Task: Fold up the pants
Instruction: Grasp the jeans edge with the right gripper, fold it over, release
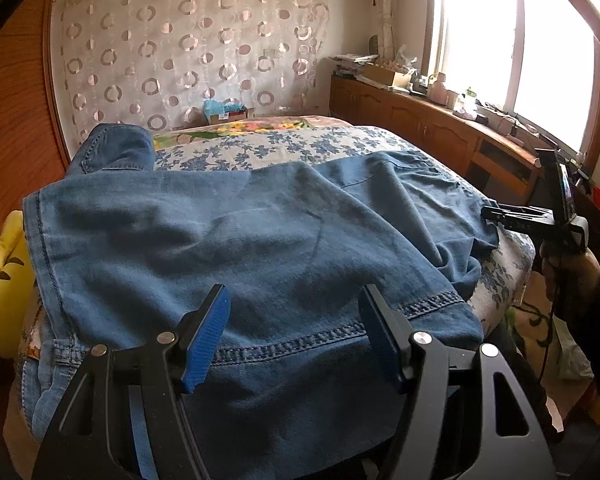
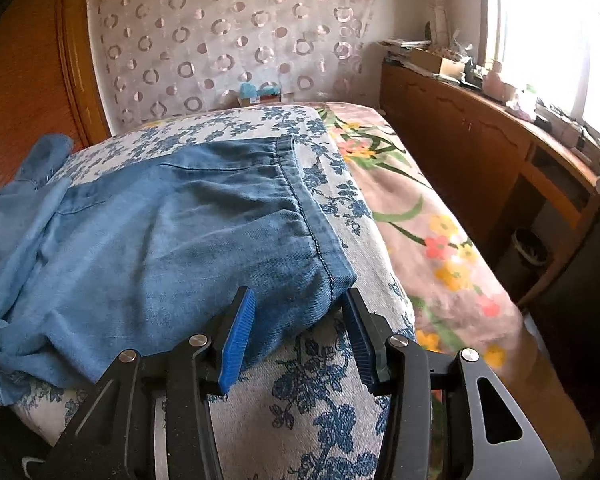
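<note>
One pair of blue denim pants (image 1: pixel 236 240) lies rumpled on the bed (image 1: pixel 300 144), spread across a blue-flowered white cover (image 2: pixel 300 408). Its long axis runs left to right across the bed: the gathered waistband (image 2: pixel 300 196) sits at the right end, one leg hem (image 1: pixel 340 332) lies at the near edge, and another leg end (image 1: pixel 116 148) rises at the far left.

Two claws are in view, one per hand. Left claw (image 1: pixel 294 336) hovers over the near hem with its blue pads (image 1: pixel 206 336) spread apart and nothing pinched between them. Right claw (image 2: pixel 298 340) stands at the near right corner of the waistband, jaws apart, with the corner of the denim lying between them; its right-hand pad is just beside the cloth, and whether they touch I cannot tell.

One yellow soft toy (image 1: pixel 4 284) sits at the bed's left edge. One flowered pink blanket (image 2: pixel 440 240) covers the bed's right side.
</note>
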Demonstrator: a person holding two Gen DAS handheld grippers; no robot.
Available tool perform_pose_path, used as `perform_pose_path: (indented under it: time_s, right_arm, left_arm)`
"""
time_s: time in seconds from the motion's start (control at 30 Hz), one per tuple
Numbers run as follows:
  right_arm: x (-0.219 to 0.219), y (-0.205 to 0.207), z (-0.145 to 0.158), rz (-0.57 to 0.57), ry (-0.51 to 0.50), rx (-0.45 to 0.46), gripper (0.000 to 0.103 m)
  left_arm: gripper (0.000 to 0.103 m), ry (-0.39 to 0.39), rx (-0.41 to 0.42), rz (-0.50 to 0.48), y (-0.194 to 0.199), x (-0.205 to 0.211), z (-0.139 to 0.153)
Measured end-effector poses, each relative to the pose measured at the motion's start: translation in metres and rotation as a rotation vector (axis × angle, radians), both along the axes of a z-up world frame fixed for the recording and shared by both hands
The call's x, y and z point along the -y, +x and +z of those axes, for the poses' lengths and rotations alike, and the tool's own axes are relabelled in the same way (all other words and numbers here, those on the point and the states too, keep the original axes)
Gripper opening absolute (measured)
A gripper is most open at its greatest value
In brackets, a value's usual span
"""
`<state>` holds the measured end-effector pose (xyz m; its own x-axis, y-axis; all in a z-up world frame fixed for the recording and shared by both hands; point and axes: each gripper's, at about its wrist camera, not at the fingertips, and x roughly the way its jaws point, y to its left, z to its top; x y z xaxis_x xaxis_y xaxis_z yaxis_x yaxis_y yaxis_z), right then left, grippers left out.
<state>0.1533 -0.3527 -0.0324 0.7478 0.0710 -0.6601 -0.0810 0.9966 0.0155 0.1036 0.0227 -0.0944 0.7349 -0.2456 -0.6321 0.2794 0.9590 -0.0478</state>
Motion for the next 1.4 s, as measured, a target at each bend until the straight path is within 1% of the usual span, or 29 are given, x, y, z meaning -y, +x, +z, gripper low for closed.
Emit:
perform_pose_path:
  time_s: [0.03,0.07,0.1,0.13,0.17,0.2,0.3,0.47,0.6,0.67,0.77,0.83,0.93,1.0,1.03,1.07,1.1,1.23,1.33,1.4]
  right_arm:
    - [0.0,0.001,-0.001,0.005,0.0,0.001,0.046]
    - [0.001,0.002,-0.001,0.018,0.005,0.0,0.032]
    - [0.0,0.002,0.0,0.037,0.012,-0.003,0.015]
    - [-0.003,0.002,0.001,0.055,0.009,-0.006,0.011]
    - [-0.005,0.0,0.003,0.062,-0.002,-0.001,0.009]
    - [-0.008,-0.002,0.008,0.072,-0.015,0.017,0.008]
    - [-0.016,-0.011,0.028,0.117,0.012,0.065,0.007]
    - [-0.047,-0.033,0.079,0.238,0.049,0.179,0.007]
    - [-0.091,-0.052,0.123,0.369,0.06,0.268,0.007]
    - [-0.117,-0.062,0.147,0.451,0.079,0.307,0.007]
    - [-0.154,-0.078,0.175,0.575,0.105,0.342,0.007]
    - [-0.179,-0.089,0.186,0.657,0.118,0.349,0.007]
    - [-0.212,-0.099,0.19,0.743,0.121,0.325,0.008]
    - [-0.23,-0.099,0.183,0.804,0.109,0.275,0.023]
    - [-0.237,-0.098,0.179,0.802,0.09,0.268,0.027]
    - [-0.241,-0.097,0.176,0.79,0.075,0.267,0.037]
    - [-0.242,-0.093,0.172,0.786,0.069,0.258,0.042]
    - [-0.238,-0.08,0.166,0.748,0.068,0.236,0.043]
    - [-0.24,-0.071,0.158,0.707,0.028,0.223,0.043]
    - [-0.253,-0.071,0.156,0.688,0.02,0.201,0.043]
  left_arm:
    - [0.068,0.0,0.001,0.001,-0.001,0.001,0.0]
    - [0.068,-0.001,0.0,0.001,-0.001,0.001,0.0]
    - [0.068,0.0,0.0,0.002,-0.001,0.001,0.0]
    - [0.068,0.001,0.001,0.002,-0.001,0.0,0.0]
    - [0.068,0.001,0.003,0.003,-0.002,-0.001,0.002]
    - [0.068,0.0,0.006,0.006,-0.003,-0.002,0.003]
    - [0.068,-0.008,0.018,0.016,-0.007,-0.007,0.007]
    - [0.068,-0.024,0.044,0.044,-0.016,-0.024,0.016]
    - [0.068,-0.032,0.065,0.073,-0.026,-0.04,0.025]
    - [0.068,-0.034,0.08,0.088,-0.033,-0.05,0.03]
    - [0.068,-0.049,0.099,0.107,-0.047,-0.066,0.039]
    - [0.068,-0.051,0.113,0.114,-0.054,-0.072,0.043]
    - [0.068,-0.049,0.124,0.124,-0.06,-0.081,0.047]
    - [0.068,-0.044,0.123,0.129,-0.061,-0.086,0.046]
    - [0.068,-0.042,0.123,0.13,-0.061,-0.087,0.046]
    - [0.068,-0.039,0.121,0.131,-0.06,-0.089,0.045]
    - [0.068,-0.037,0.117,0.135,-0.059,-0.09,0.043]
    - [0.068,-0.048,0.098,0.139,-0.057,-0.092,0.035]
    - [0.068,-0.043,0.064,0.138,-0.05,-0.09,0.023]
    - [0.068,-0.041,0.048,0.128,-0.046,-0.088,0.015]
